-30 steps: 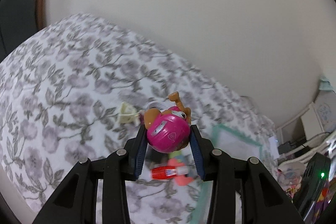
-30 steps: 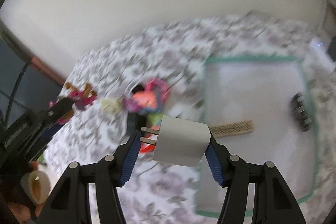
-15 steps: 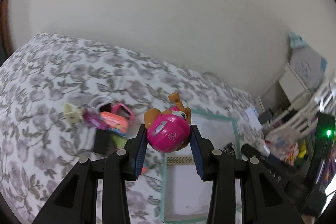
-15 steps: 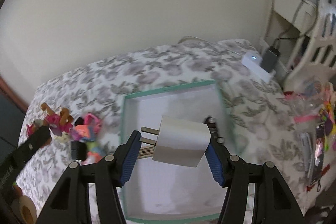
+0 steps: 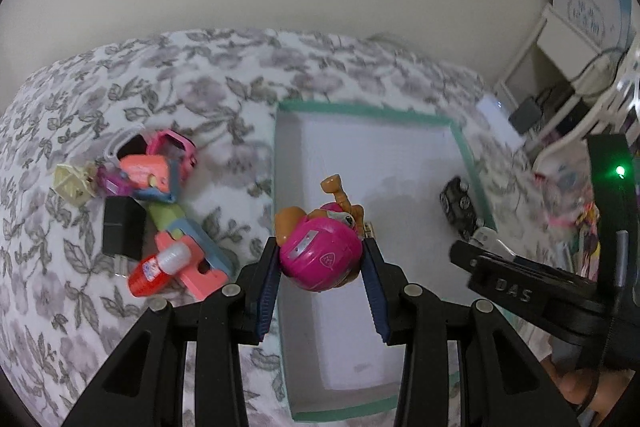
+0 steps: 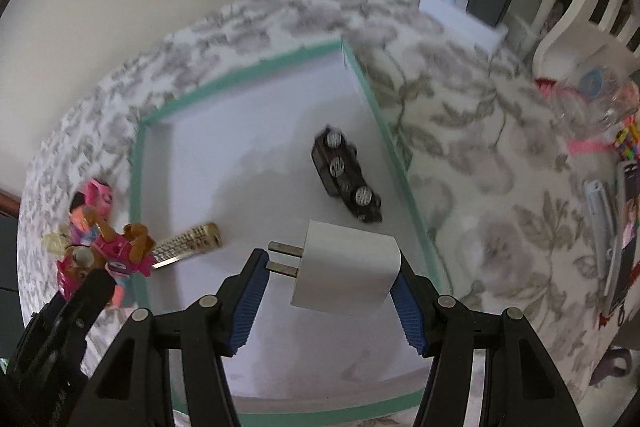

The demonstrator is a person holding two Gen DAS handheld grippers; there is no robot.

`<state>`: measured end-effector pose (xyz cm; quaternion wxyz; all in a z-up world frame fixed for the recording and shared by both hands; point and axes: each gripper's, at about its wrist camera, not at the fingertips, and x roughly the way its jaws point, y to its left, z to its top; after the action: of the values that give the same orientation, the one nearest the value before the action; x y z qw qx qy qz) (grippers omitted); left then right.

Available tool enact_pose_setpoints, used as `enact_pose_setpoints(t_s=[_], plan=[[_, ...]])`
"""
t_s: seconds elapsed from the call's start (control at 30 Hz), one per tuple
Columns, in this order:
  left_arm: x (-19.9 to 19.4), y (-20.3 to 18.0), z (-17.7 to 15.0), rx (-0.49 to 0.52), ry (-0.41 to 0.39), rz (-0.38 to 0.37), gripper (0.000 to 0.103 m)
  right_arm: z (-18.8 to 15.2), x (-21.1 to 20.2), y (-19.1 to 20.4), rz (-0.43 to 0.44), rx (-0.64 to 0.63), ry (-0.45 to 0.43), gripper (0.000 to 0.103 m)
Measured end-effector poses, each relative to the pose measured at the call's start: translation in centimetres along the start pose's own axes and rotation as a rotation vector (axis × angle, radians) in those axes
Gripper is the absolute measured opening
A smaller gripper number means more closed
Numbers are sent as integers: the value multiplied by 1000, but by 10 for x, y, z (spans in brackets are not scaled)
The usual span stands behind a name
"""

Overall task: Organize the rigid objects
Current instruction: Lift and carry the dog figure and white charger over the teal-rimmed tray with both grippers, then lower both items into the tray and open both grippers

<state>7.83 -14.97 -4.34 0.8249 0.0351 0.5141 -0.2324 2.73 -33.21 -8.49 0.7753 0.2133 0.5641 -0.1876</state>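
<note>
We see the left gripper clamped on a pink toy dog, hanging over the left edge of the green-rimmed tray on the bed. Our right gripper grasps a white charger above the tray, near a black toy car and a comb.

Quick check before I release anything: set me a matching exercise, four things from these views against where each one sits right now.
Things:
1. pink and brown toy pup figure
2. white plug-in charger block
3. black toy car with silver wheels
4. red and white glue bottle

Places:
A. lying inside the green-rimmed white tray
B. between the right gripper pads
C. on the floral cloth, in the toy pile
D. between the left gripper pads

Pairs: 1-D, 2-B, 3-A, 4-C
</note>
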Motion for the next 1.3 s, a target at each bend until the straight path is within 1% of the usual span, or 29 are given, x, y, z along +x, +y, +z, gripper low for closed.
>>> enact_pose_setpoints(t_s=[0.23, 0.33, 0.53, 0.7, 0.77, 0.97, 1.17, 1.3], plan=[[28, -15, -14, 74, 84, 44, 41, -7, 21, -4, -30, -7, 54, 63], [35, -19, -18, 99, 102, 62, 41, -7, 26, -5, -38, -9, 67, 63], [47, -22, -23, 120, 146, 81, 41, -10, 36, -2, -61, -24, 91, 63], [58, -20, -28, 123, 191, 98, 41, -13, 38, 3, -72, -34, 85, 63], [61, -19, -30, 123, 204, 93, 41, -13, 38, 4, -81, -42, 85, 63], [65, -24, -34, 153, 205, 114, 42, -16, 39, 11, -95, -55, 81, 64], [67, -23, -37, 163, 214, 115, 43, -12, 41, 10, -91, -52, 85, 64], [69, -25, -37, 161, 219, 102, 44, -9, 40, 13, -82, -61, 96, 64]])
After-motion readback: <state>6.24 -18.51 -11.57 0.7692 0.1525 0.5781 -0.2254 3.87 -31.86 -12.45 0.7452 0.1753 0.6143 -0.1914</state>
